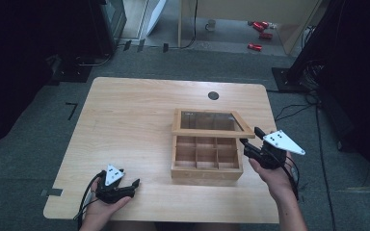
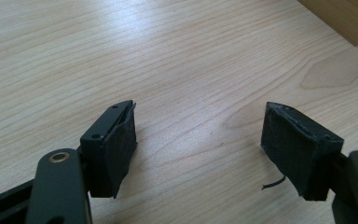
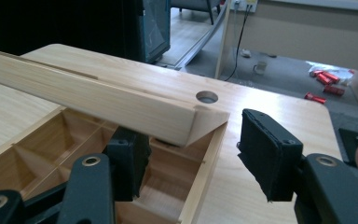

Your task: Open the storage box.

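A wooden box (image 1: 206,168) with several empty compartments stands right of the table's middle. Its glass-paned lid (image 1: 212,131) is lifted partway on its back hinge. My right gripper (image 1: 250,135) is at the lid's front right corner. In the right gripper view the gripper (image 3: 189,130) is open, and the lid corner (image 3: 200,122) lies between the jaws, one jaw under the frame and the other beside it. The box's inside (image 3: 51,144) shows below. My left gripper (image 1: 129,177) rests low at the table's front left, open (image 2: 199,112) over bare wood, with a box corner (image 2: 345,18) far off.
The light wooden table (image 1: 125,125) has a round cable hole (image 1: 213,95) behind the box. Past the table's far edge is grey floor with red cans (image 1: 259,26) and cables. Dark equipment stands at the back left and right.
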Available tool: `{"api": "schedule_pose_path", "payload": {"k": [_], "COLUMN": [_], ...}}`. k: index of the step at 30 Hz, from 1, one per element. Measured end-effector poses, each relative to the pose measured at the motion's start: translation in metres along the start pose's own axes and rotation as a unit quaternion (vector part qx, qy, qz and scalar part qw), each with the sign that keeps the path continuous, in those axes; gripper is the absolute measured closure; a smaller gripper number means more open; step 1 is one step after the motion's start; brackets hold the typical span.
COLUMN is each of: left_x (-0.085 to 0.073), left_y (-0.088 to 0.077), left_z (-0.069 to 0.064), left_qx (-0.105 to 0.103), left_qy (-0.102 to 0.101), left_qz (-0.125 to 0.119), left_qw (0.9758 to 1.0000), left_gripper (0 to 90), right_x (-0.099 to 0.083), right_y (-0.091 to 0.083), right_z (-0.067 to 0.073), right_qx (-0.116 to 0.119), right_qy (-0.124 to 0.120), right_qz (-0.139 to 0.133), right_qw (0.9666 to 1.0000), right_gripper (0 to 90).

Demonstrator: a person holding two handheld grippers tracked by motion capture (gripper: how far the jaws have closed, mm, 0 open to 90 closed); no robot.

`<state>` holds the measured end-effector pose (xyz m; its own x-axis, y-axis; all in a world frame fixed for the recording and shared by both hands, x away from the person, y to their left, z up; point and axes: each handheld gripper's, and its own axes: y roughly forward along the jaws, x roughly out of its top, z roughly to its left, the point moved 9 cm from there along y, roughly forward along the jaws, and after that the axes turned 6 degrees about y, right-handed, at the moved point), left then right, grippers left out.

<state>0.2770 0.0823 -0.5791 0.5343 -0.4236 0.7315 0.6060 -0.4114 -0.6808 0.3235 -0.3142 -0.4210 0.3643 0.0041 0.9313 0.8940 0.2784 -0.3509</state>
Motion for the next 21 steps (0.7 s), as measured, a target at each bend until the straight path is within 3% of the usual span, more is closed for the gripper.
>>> {"api": "schedule_pose_path", "payload": {"k": [9,21], "left_x": [0.000,0.000], "left_y": [0.000,-0.001], "left_z": [0.000,0.000], "left_qx": [-0.007,-0.007], "left_qy": [-0.001,-0.003], "left_qz": [-0.001,-0.001], "left_qw": [1.0000,1.0000], "left_gripper": [27.2,27.3], "right_x": [0.010,0.025], "right_y": [0.013,0.022], "right_z": [-0.002,-0.005], "right_qx": [0.007,0.032], "right_qy": [-0.021,-0.019], "right_qz": [-0.006,-0.026], "right_qw": [0.9997,0.9990], "right_gripper": [43.8,48.6]}}
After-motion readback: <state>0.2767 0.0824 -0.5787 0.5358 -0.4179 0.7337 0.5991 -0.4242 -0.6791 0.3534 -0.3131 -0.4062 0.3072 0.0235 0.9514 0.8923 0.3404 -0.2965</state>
